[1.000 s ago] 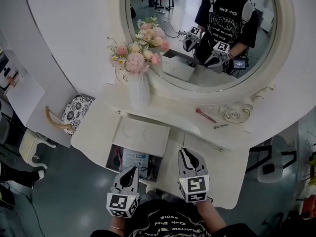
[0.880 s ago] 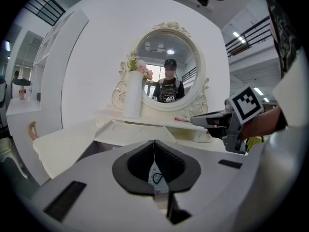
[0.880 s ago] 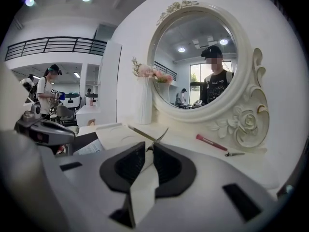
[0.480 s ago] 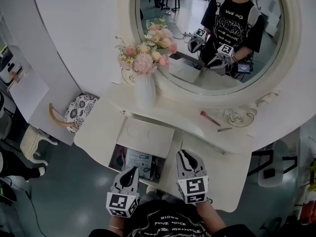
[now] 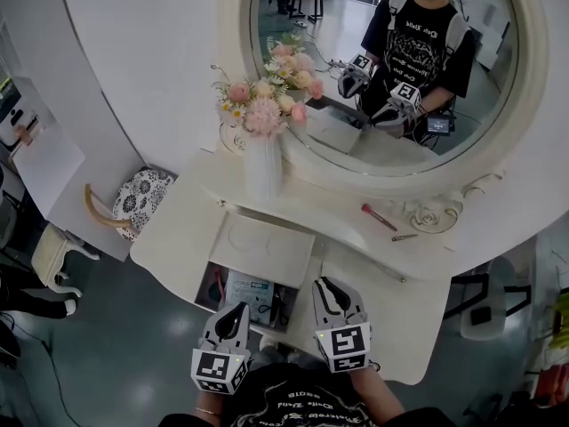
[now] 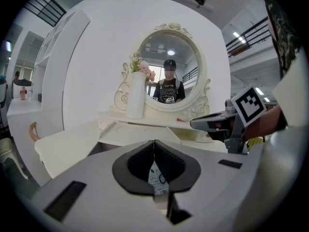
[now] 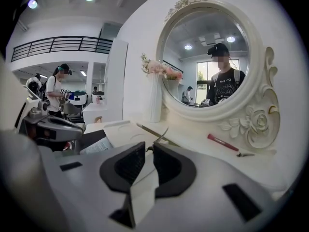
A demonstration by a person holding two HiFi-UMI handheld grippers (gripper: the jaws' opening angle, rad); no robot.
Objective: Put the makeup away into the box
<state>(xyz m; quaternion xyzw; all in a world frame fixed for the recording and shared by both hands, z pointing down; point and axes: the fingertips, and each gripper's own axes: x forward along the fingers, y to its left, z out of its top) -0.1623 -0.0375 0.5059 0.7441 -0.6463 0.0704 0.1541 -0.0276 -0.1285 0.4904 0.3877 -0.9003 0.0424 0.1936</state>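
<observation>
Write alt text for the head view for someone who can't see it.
Two handheld grippers, left gripper shut and right gripper slightly open, hover near an open box set in a white dressing table. A red makeup brush lies by the round mirror.

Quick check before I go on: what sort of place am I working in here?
Most likely a makeup or vanity corner. It is a white dressing table backed by a round carved mirror, with a vase of flowers and a red makeup brush on it.
</observation>
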